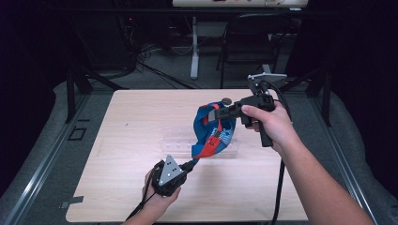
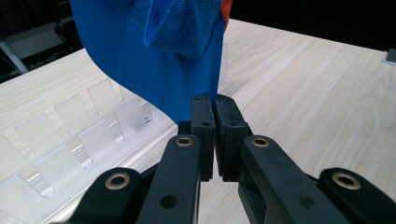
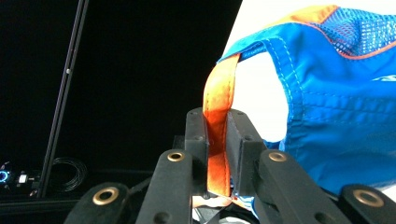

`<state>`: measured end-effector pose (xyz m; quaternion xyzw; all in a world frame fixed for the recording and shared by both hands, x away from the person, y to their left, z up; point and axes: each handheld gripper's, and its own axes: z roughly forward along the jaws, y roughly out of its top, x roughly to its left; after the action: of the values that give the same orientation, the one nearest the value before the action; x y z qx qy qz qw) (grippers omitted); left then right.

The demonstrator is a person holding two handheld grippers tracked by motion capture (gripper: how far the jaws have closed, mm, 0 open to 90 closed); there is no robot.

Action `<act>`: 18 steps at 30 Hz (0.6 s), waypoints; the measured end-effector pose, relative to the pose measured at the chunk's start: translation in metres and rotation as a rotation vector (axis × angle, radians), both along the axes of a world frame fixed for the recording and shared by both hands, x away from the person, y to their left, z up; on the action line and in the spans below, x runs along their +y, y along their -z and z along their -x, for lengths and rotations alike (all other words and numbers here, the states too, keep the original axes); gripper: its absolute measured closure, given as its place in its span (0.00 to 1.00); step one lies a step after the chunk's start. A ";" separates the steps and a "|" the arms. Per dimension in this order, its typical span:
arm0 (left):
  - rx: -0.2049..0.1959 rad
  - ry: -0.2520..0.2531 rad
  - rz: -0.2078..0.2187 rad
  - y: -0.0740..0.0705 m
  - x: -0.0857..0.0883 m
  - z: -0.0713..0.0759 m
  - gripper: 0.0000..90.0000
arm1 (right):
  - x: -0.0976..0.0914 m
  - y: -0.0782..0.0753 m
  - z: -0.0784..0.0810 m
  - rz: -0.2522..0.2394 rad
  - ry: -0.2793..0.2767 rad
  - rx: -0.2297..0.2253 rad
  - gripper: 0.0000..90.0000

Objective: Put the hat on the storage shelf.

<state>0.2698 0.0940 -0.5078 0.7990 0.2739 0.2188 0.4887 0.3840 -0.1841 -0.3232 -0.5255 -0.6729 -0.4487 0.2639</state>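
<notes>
Left gripper (image 1: 191,164) is clamped on the blue garment's (image 1: 212,133) lower edge; right gripper (image 1: 217,114) pinches its orange strap (image 3: 218,135) above. Beyond them, a clear slotted rack (image 2: 70,144) stands empty.

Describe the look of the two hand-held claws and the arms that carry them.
Both claws are black, pistol-handled tools with two flat black jaws on linkage arms with brass-coloured pivot rings. The left claw carries a grey three-cornered plate with small dark dots; the right claw has one raised behind it. A black cable trails from each. The forearms are bare, without sleeves.
</notes>
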 end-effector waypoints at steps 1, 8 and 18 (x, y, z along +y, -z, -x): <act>0.002 -0.003 0.007 0.001 0.000 -0.002 0.98 | 0.000 0.000 0.000 -0.001 -0.001 0.001 0.89; 0.031 -0.018 0.024 0.006 0.001 -0.013 0.97 | 0.006 0.006 -0.001 0.003 -0.010 0.005 0.89; 0.025 -0.044 0.036 0.003 0.006 -0.023 0.97 | 0.007 0.009 -0.002 0.004 -0.012 0.008 0.89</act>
<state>0.2926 0.1000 -0.5108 0.7866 0.3014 0.2143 0.4944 0.3856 -0.1768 -0.3323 -0.5236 -0.6760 -0.4438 0.2682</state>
